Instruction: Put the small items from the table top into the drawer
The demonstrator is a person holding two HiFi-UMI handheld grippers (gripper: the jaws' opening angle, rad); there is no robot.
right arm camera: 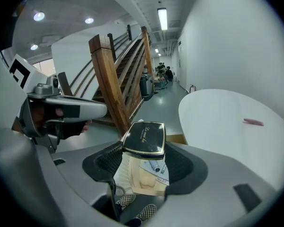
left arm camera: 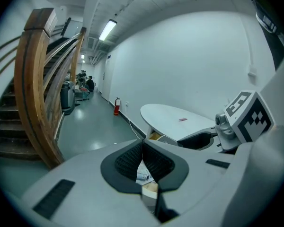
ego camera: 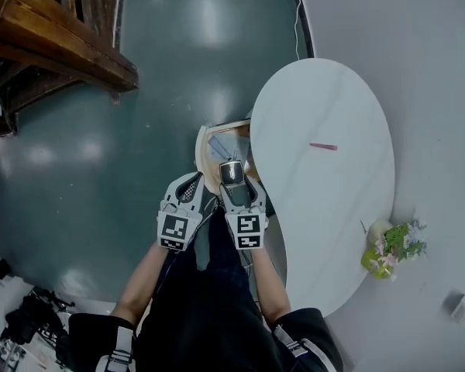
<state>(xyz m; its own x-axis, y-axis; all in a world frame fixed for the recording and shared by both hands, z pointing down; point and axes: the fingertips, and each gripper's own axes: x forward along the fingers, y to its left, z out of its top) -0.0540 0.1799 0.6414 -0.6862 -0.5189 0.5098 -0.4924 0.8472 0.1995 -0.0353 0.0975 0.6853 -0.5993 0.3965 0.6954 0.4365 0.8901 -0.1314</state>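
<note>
- Glossy grey-green flooring and a wooden staircase [ego camera: 54, 37] are seen around a white oval table [ego camera: 325, 208].
- The right claw [right arm camera: 144, 151] is clamped on a black compact case [right arm camera: 144, 137], glossy and gold-edged, which is held flat above the open drawer [ego camera: 202, 147], seemingly for release into it.
- The left claw [left arm camera: 143, 151] is closed on nothing and is held just beside, unneeded.
- One small pink item [ego camera: 323, 146] lies on the table.

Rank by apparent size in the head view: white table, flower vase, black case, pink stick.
1. The white table, by far the largest.
2. The flower vase.
3. The black case, held in the right gripper jaws; it is probably nearer the camera, which may enlarge it.
4. The pink stick.
</note>
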